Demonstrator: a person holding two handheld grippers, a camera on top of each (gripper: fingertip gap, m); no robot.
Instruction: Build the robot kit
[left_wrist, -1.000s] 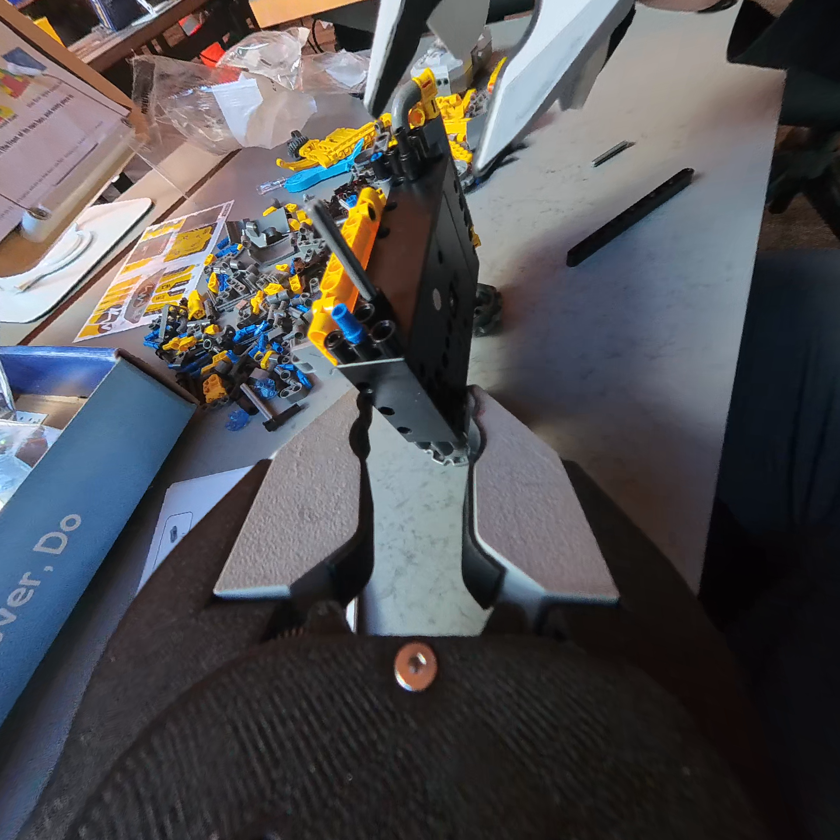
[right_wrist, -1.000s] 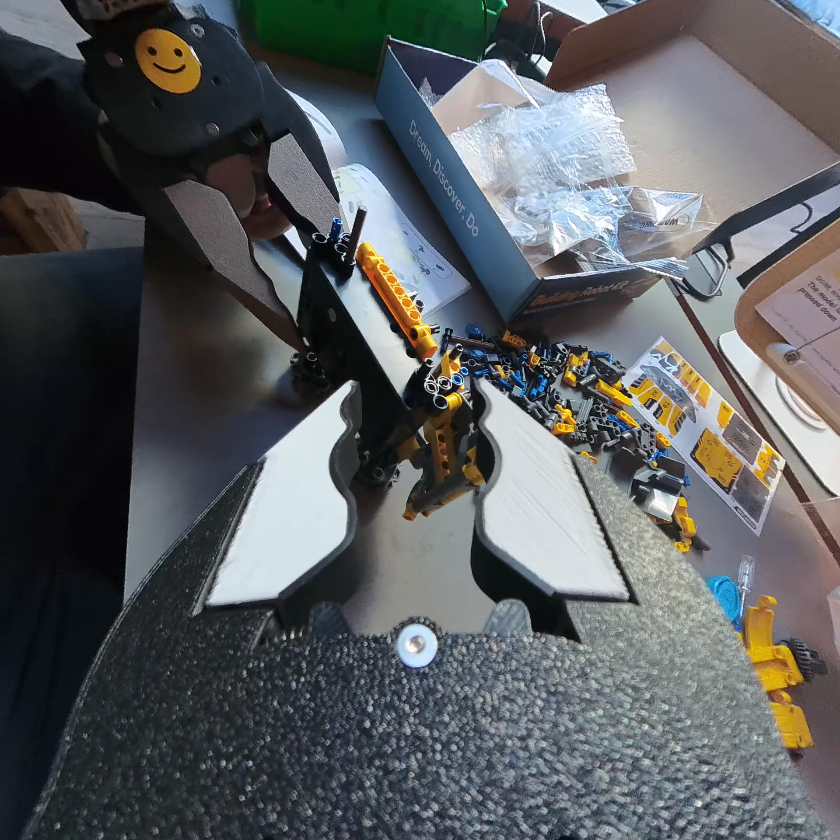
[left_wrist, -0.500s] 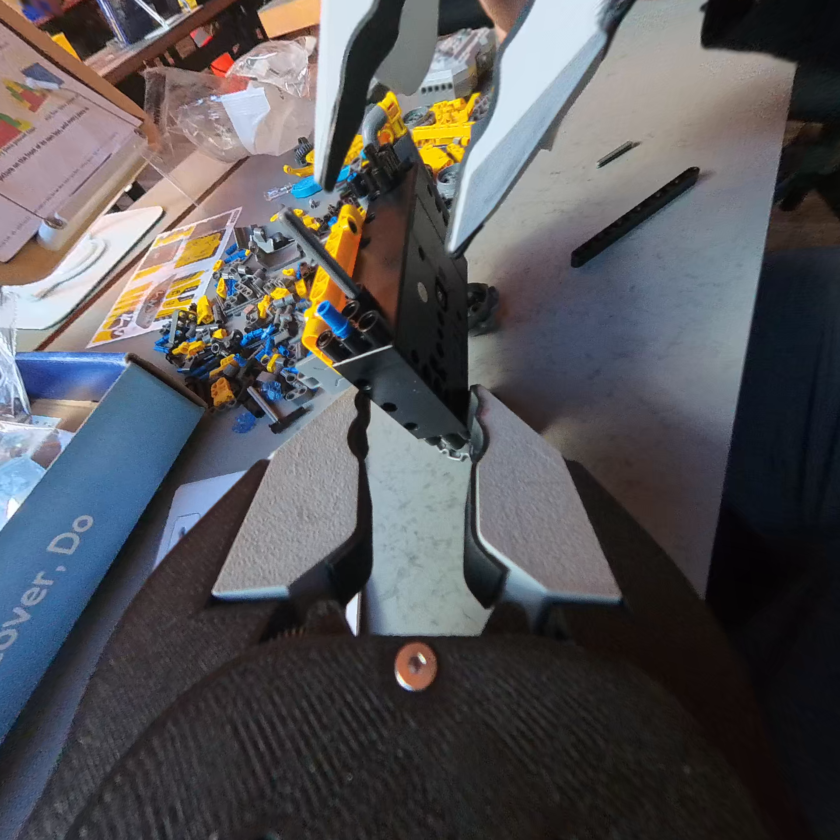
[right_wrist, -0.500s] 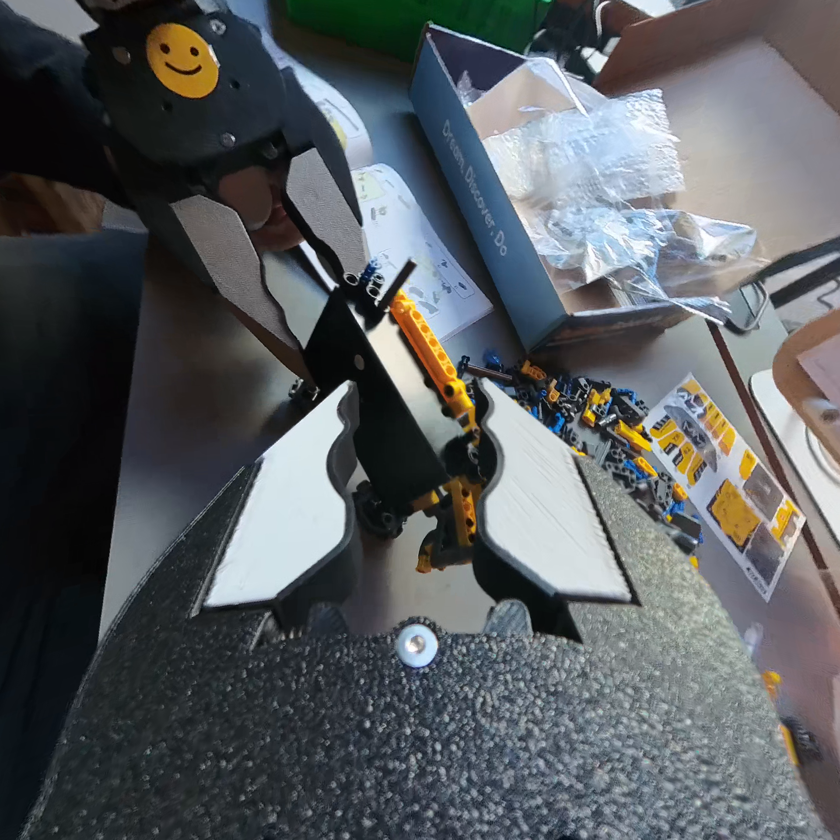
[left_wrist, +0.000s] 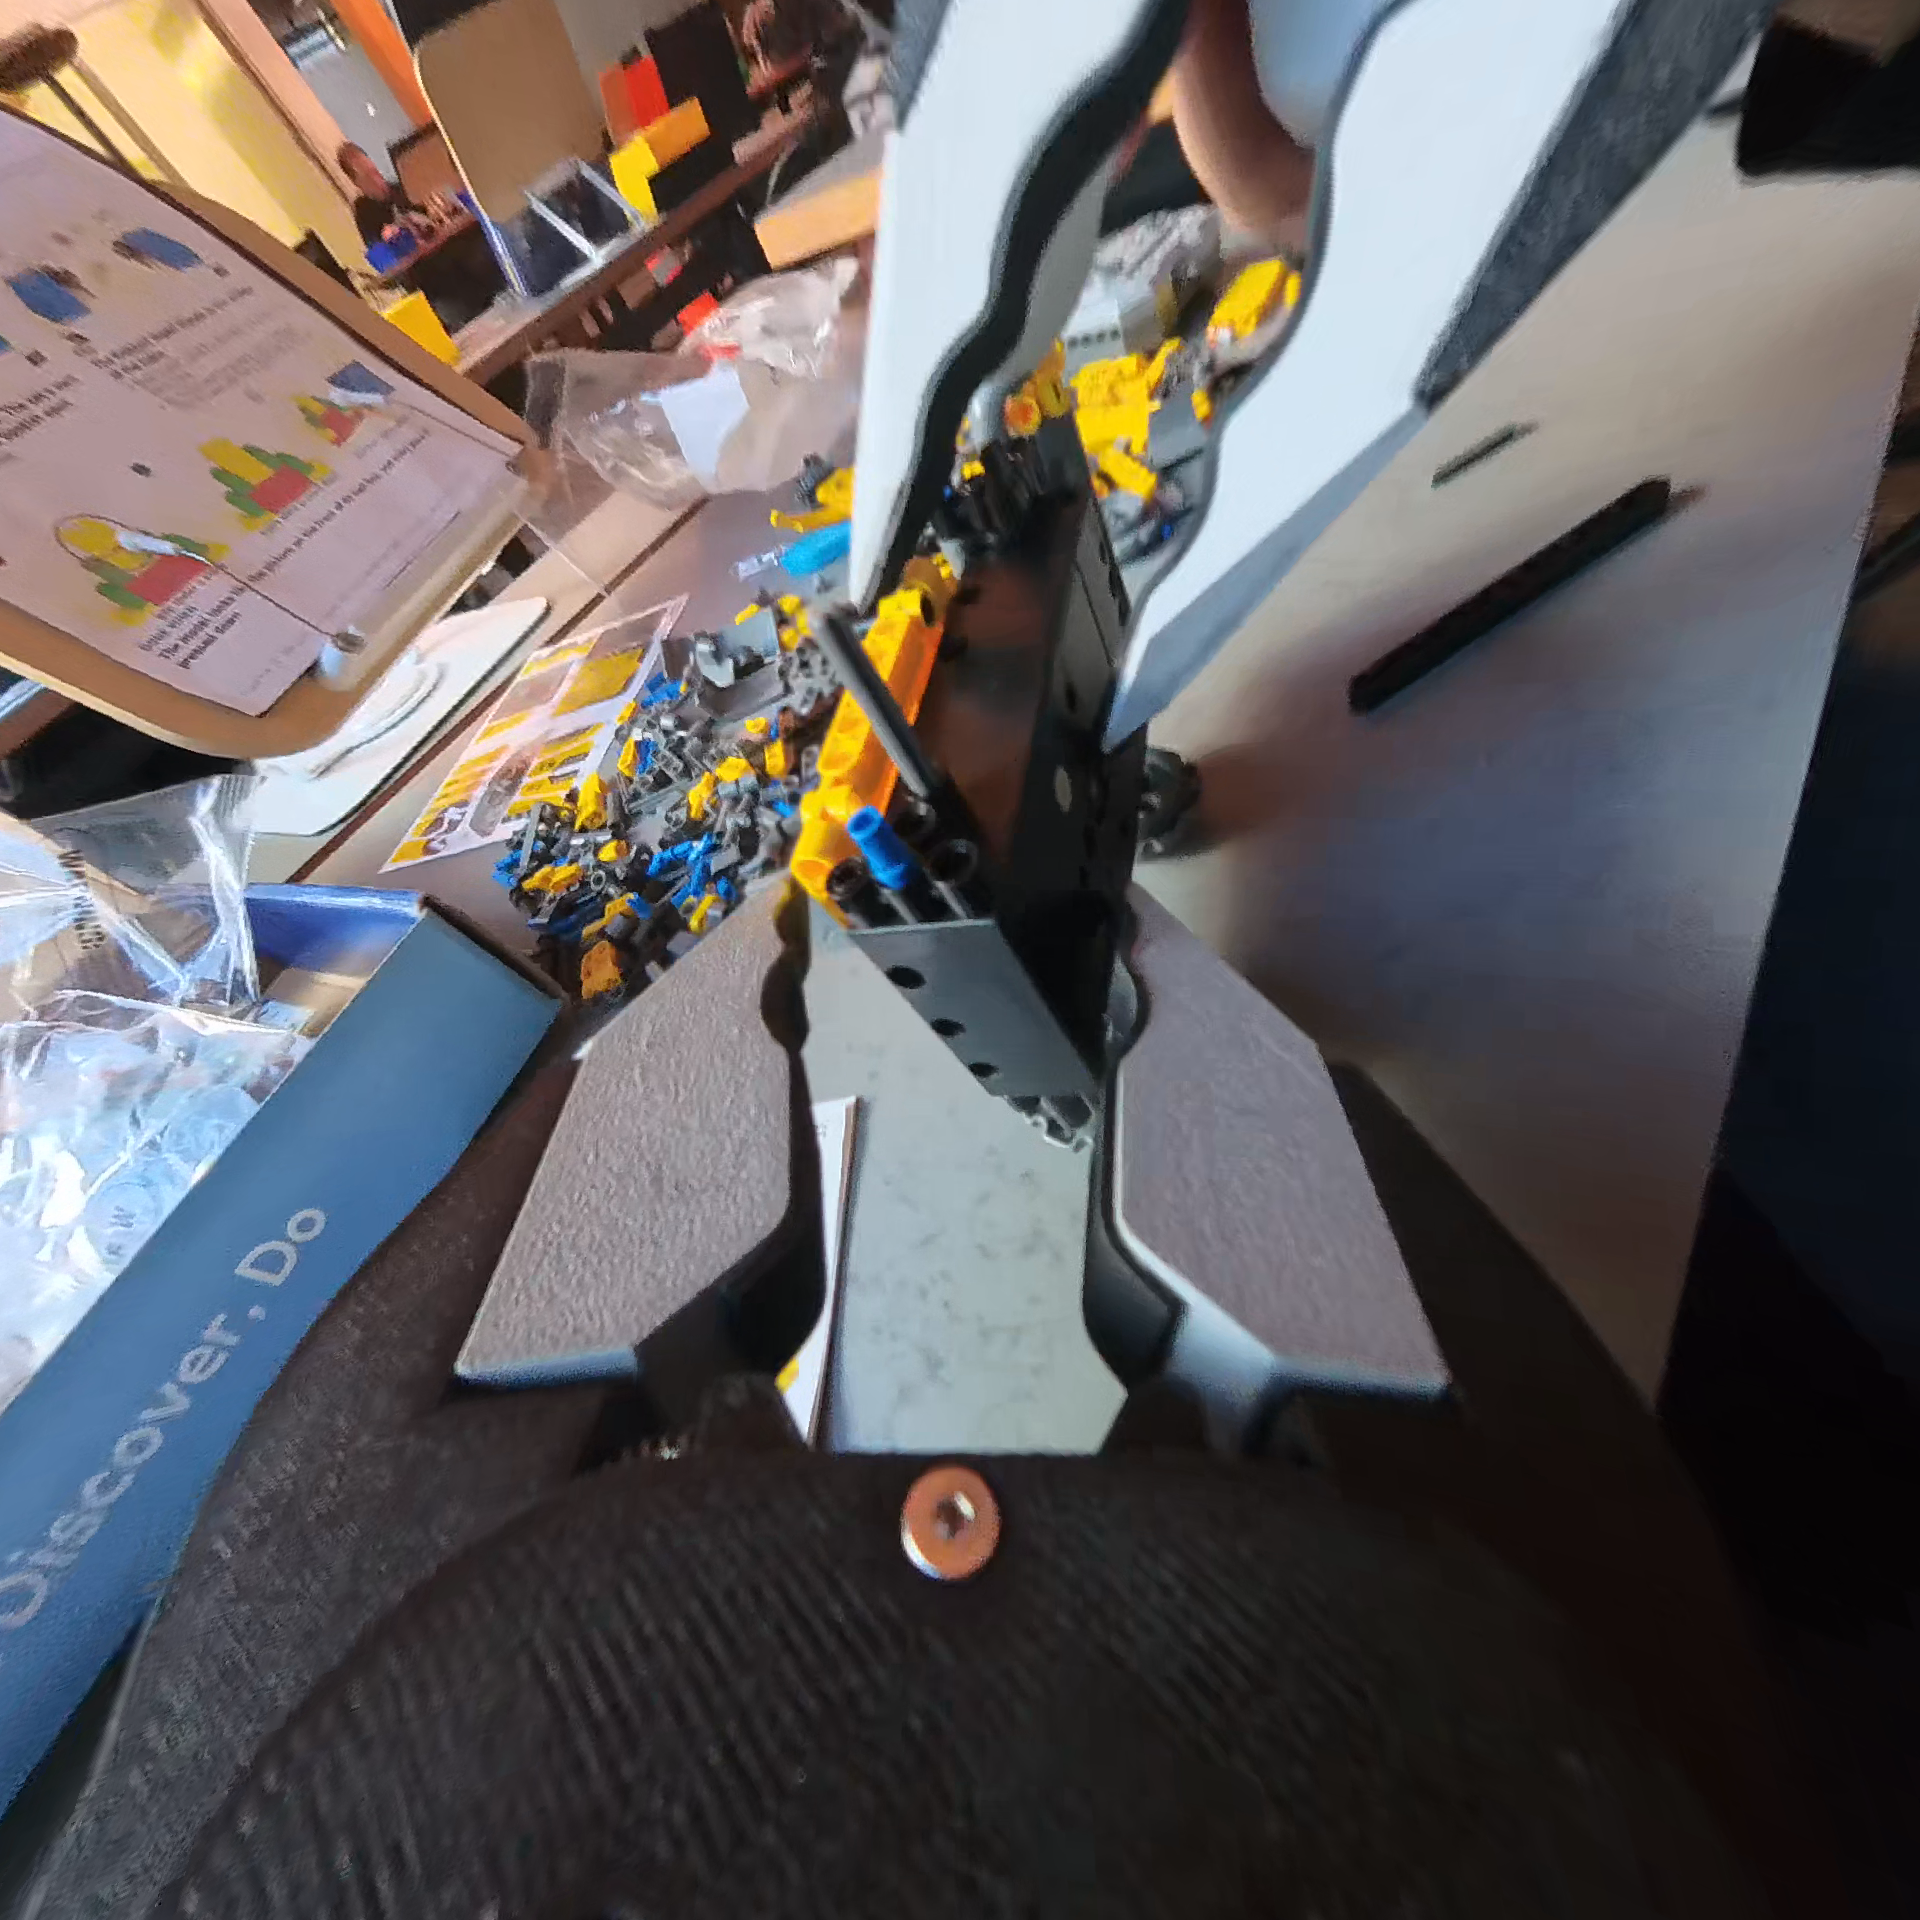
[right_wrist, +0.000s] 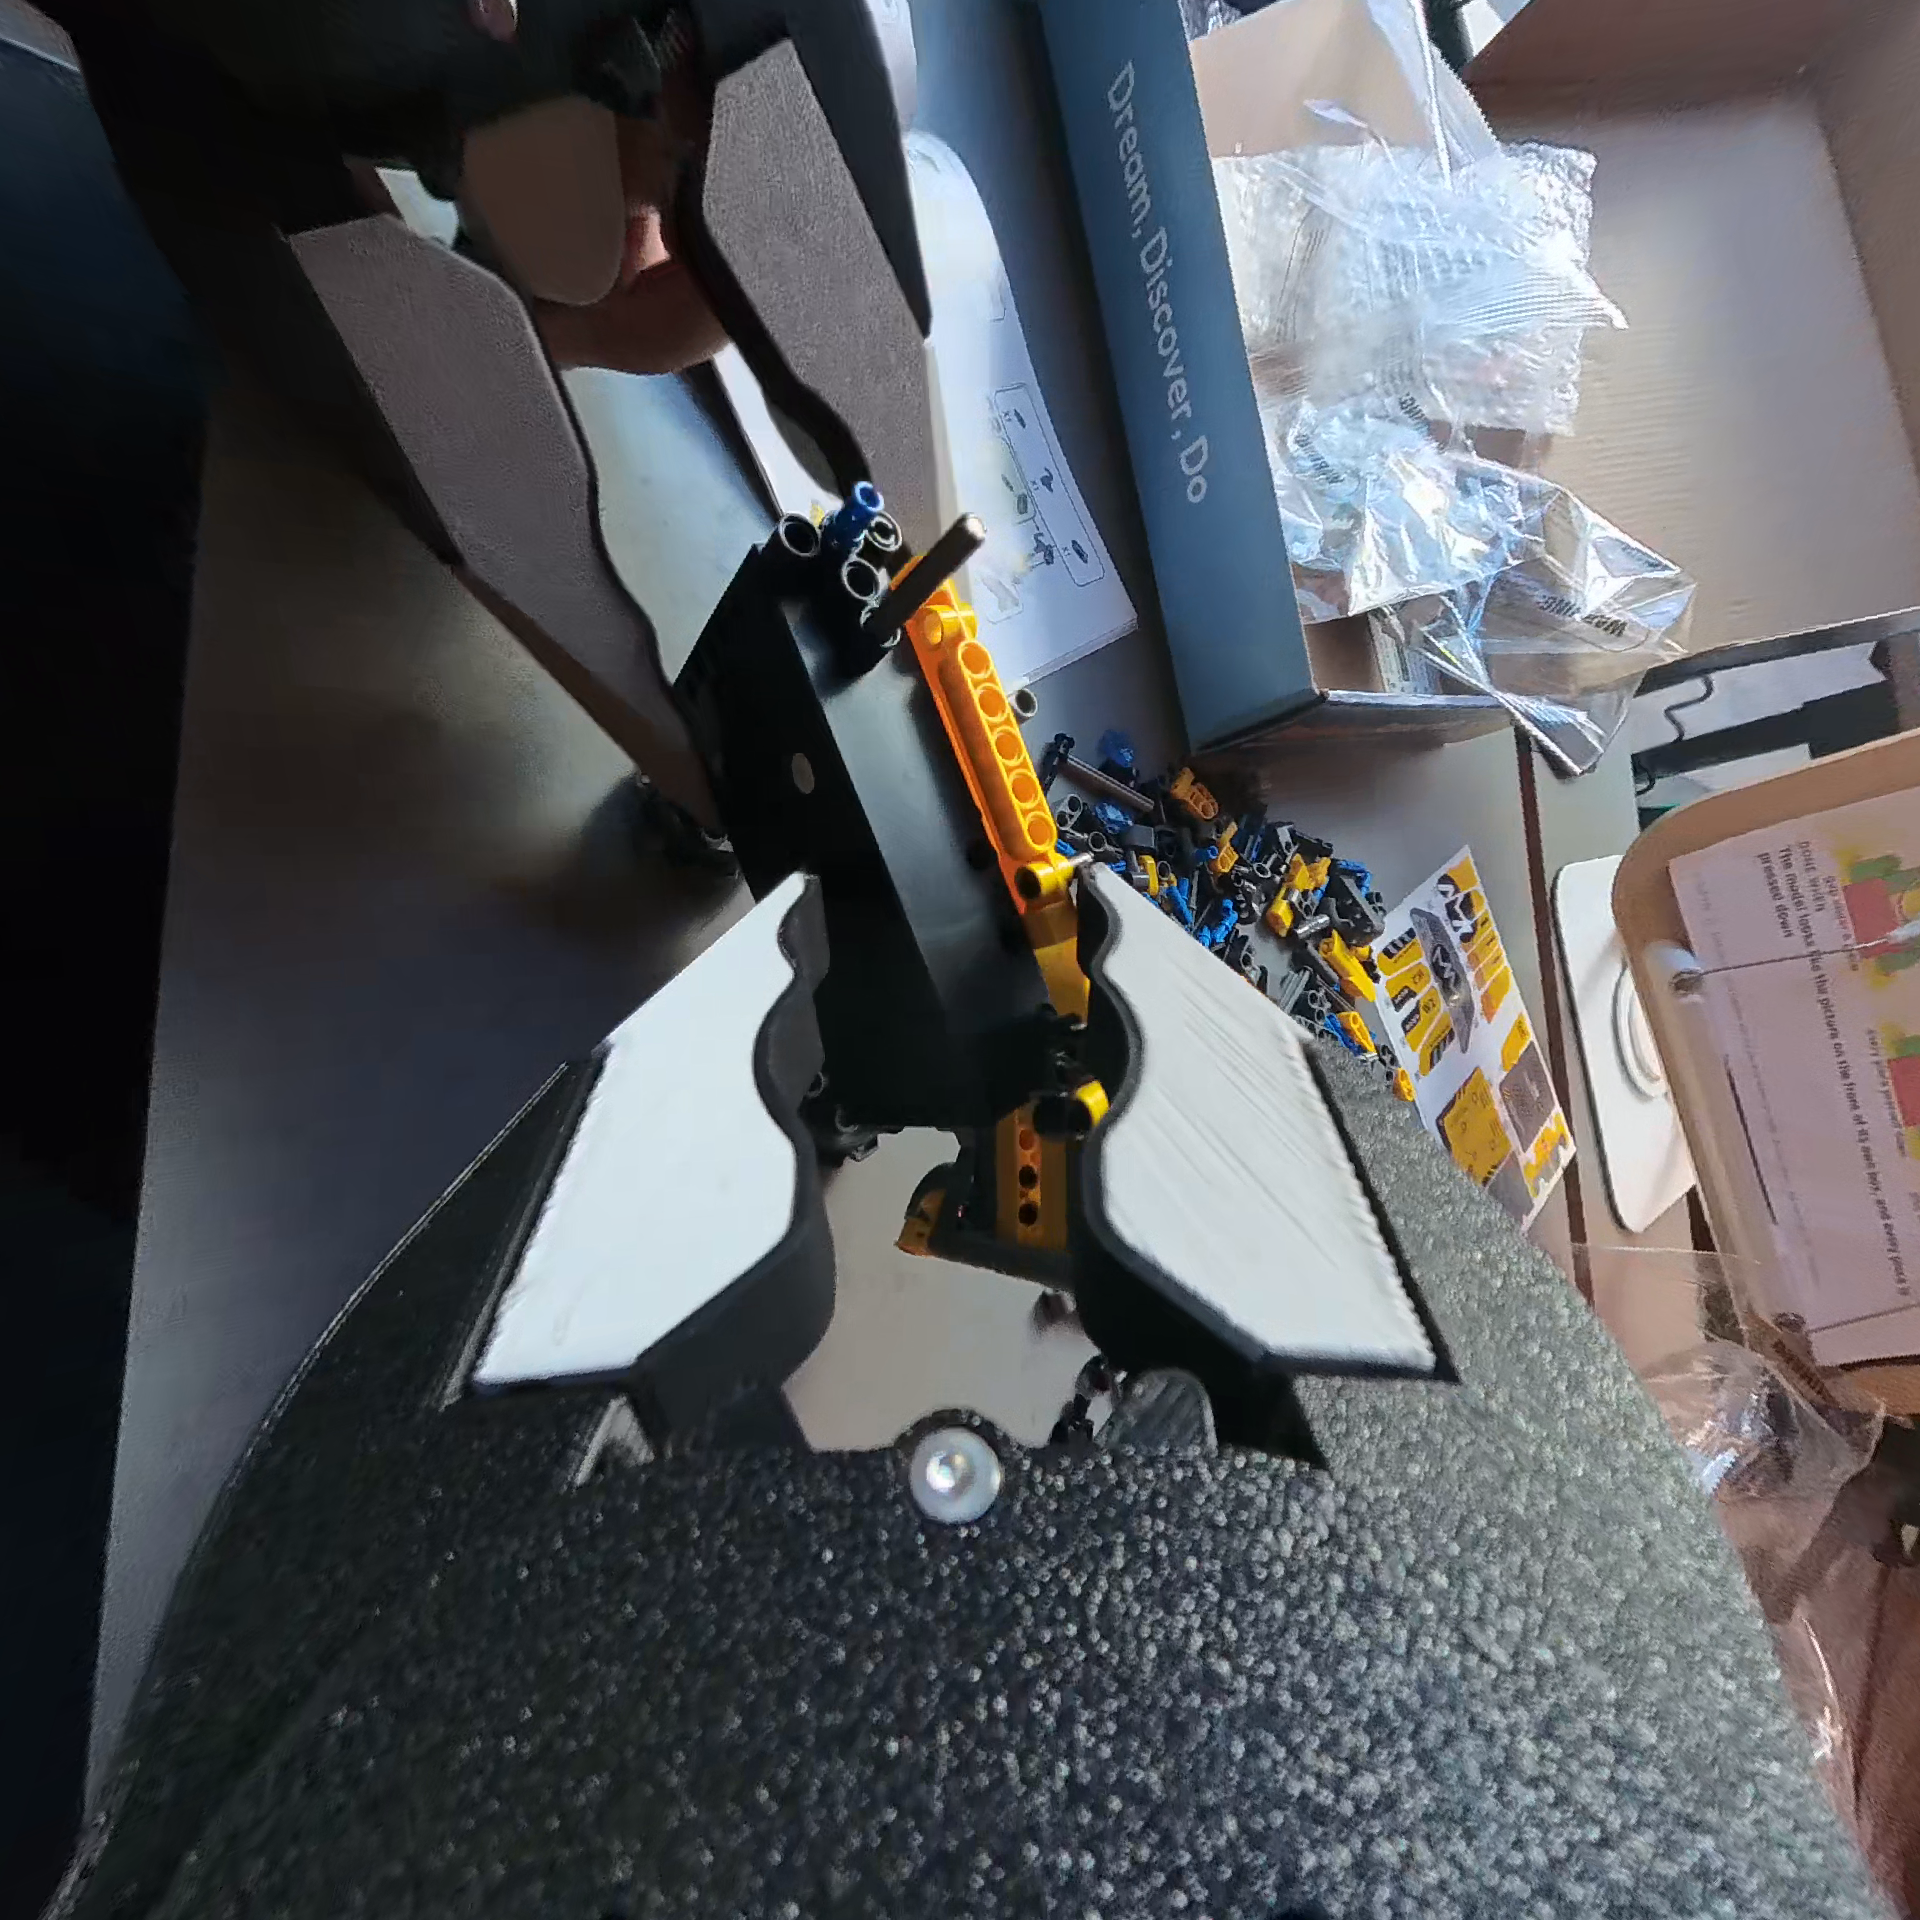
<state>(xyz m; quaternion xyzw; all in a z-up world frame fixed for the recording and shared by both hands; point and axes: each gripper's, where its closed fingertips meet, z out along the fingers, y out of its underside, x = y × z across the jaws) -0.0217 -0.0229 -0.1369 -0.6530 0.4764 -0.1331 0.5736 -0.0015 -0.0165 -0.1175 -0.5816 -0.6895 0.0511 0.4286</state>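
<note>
Black and orange, the brick assembly (left_wrist: 1023, 790) hangs above my surface (left_wrist: 1455, 883), pinched at its near end by my left gripper (left_wrist: 951, 1023) and at the far end by my right gripper (right_wrist: 940, 1023), loose parts (left_wrist: 665, 821) just beside.

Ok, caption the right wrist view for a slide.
Both grippers, right and left, clamp a black brick model above loose parts.

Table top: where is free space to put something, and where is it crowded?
Free: the bare table between the black model and the long black beam. Crowded: the pile of small parts by the blue box and sticker sheet.
</note>
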